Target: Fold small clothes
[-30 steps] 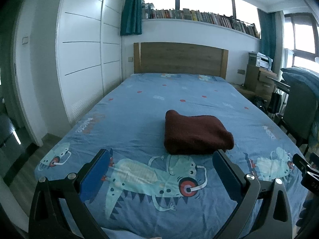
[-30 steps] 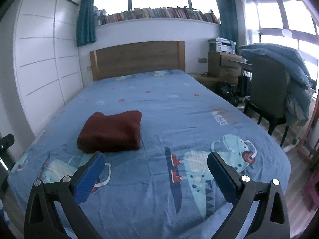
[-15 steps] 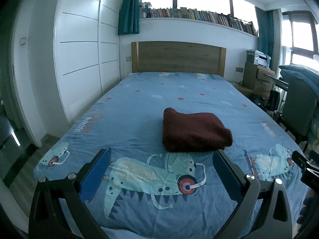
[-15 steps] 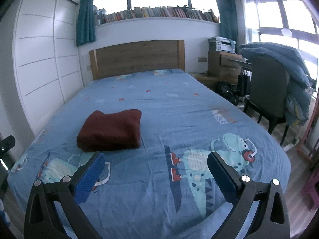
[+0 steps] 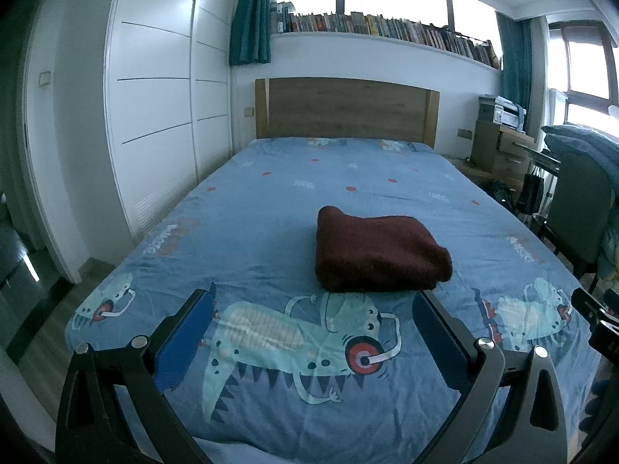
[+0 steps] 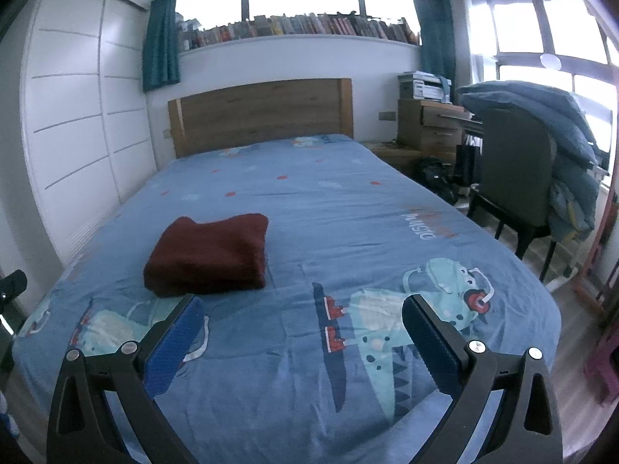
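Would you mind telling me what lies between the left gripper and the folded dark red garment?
Only bare blue bedsheet, printed there with a cartoon dinosaur, separates the open left gripper from the dark red garment; the left wrist view shows it.

Only legible text: "music" printed on the bedsheet point(image 6: 421, 228), seen reversed; book spines too small to read.

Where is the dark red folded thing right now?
The folded dark red garment lies on the blue dinosaur bedsheet, near the bed's foot, just beyond the open left gripper; the right wrist view shows it at left.
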Tool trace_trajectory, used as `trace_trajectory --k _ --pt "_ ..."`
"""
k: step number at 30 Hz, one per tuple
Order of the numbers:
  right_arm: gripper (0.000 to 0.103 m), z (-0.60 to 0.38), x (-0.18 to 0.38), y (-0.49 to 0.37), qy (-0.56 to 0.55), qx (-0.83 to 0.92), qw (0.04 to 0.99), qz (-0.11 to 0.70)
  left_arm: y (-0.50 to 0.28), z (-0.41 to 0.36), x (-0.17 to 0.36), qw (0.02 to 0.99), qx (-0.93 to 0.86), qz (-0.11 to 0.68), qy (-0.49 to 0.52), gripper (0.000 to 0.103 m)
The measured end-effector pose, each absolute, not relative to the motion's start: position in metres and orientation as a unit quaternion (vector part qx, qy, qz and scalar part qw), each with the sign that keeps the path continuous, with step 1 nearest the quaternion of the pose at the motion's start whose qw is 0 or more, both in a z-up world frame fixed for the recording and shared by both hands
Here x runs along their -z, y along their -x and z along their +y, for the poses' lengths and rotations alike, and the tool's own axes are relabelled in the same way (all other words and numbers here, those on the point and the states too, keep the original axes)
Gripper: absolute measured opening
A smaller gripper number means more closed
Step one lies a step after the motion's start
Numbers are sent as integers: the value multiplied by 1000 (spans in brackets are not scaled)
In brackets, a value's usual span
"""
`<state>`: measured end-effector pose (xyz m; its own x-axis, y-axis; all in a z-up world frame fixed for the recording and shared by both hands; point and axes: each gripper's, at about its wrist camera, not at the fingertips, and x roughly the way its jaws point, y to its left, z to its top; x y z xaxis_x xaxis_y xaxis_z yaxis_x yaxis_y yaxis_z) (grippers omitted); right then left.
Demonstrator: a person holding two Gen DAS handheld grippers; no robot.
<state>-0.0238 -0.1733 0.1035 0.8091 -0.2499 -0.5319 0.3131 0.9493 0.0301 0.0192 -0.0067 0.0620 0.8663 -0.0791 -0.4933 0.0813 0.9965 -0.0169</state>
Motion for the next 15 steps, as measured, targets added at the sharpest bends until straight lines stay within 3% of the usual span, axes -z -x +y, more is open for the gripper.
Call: trace_trajectory --k 15 --pt "103 -180 -105 25 -62 153 949 270 -19 -12 -58 965 43 260 -6 101"
